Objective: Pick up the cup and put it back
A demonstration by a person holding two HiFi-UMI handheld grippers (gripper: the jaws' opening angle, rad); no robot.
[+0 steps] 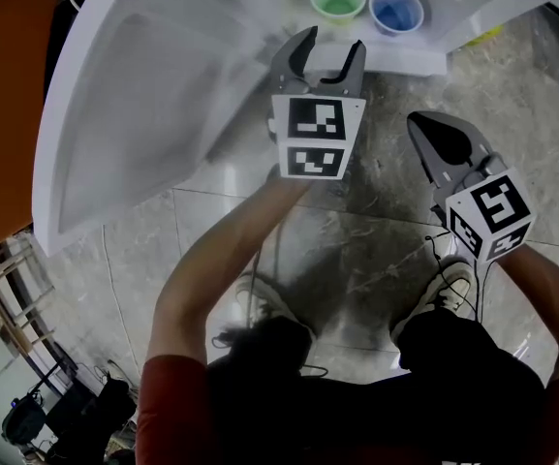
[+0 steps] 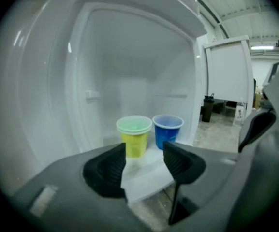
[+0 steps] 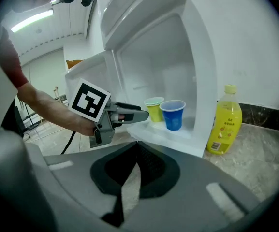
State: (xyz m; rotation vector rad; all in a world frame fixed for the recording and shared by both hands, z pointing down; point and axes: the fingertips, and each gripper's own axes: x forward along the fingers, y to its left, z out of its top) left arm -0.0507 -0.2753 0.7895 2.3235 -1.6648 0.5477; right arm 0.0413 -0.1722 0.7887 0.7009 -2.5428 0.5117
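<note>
The left gripper (image 1: 327, 54) is reaching forward on an outstretched bare left forearm (image 1: 223, 260), its jaws standing apart with nothing between them. The right gripper (image 1: 422, 127) is hanging back beside it, lower, jaws pressed together and empty.

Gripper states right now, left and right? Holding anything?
Left gripper: open, empty; the yellow cup and blue cup stand ahead of it, untouched.
Right gripper: shut, holding nothing.
</note>
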